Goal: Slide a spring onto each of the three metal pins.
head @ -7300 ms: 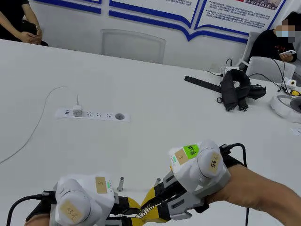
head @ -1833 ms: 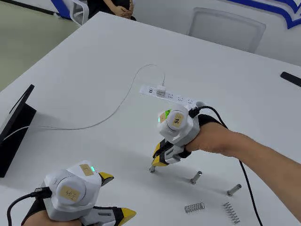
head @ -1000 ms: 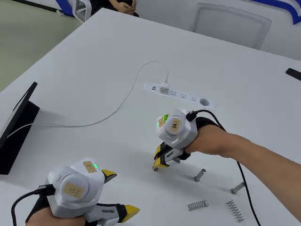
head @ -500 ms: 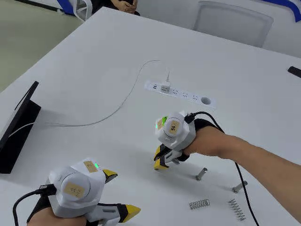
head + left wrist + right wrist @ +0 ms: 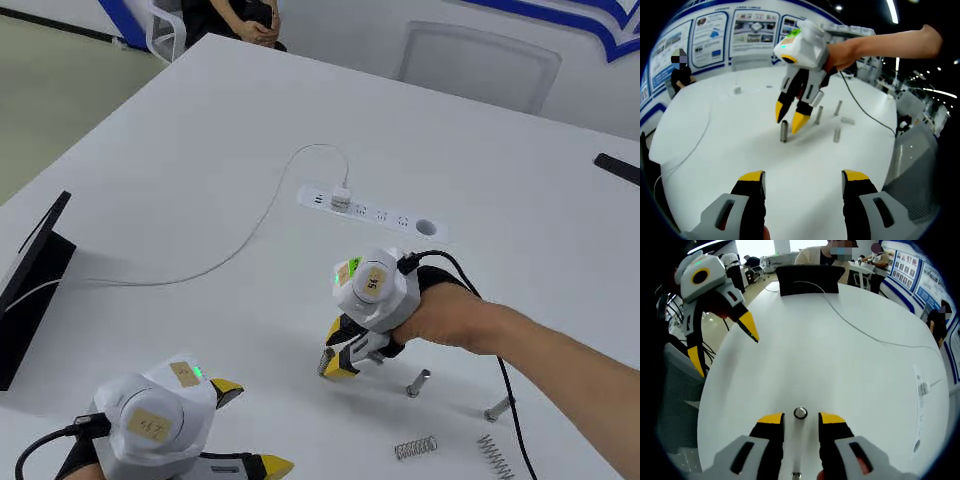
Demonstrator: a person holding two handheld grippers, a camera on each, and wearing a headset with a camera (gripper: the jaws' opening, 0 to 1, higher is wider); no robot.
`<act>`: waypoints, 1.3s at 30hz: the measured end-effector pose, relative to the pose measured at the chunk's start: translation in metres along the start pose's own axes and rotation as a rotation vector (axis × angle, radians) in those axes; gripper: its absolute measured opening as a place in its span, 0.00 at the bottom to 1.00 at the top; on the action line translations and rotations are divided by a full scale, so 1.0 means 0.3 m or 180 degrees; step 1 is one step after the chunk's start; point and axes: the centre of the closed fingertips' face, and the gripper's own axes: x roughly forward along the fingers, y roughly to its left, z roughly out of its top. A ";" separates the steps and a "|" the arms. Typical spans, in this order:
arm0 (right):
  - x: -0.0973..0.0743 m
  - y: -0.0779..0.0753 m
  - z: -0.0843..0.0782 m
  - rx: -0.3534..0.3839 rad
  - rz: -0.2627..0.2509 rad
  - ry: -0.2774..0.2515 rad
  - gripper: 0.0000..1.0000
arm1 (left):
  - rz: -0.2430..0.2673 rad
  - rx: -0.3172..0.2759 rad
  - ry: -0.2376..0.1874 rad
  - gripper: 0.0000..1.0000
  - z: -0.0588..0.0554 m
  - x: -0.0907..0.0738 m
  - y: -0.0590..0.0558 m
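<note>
Right gripper (image 5: 801, 417) above pin (image 5: 800, 413) within spring (image 5: 784, 133)

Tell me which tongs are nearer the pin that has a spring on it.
Right. The right tongs straddle the pin, one jaw on each side; the left tongs sit open, well back from it.

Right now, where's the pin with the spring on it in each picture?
Head view: pin low centre, at the right gripper's yellow tips.
Left gripper view: pin near centre, upright, below the right gripper.
Right gripper view: pin bottom centre, seen end-on.
Shared landmark: the right gripper's yellow tips sit beside it in all three.
</note>
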 end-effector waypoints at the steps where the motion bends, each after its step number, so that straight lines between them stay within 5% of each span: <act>1: -0.007 -0.001 -0.003 0.0018 -0.0019 -0.0014 0.29 | -0.0003 0.0007 -0.0003 0.63 0.003 0.000 -0.002; 16: -0.155 0.014 -0.033 0.0629 -0.0392 -0.0496 0.41 | -0.0031 0.0058 -0.0011 0.64 0.031 0.000 -0.027; 30: -0.282 0.020 -0.036 0.1259 -0.0748 -0.1153 0.49 | -0.0009 0.0030 -0.0072 0.66 0.064 -0.007 -0.035; 39: -0.322 0.075 -0.099 0.1621 -0.0883 -0.1394 0.55 | 0.0003 0.0014 -0.0071 0.67 0.077 0.006 -0.032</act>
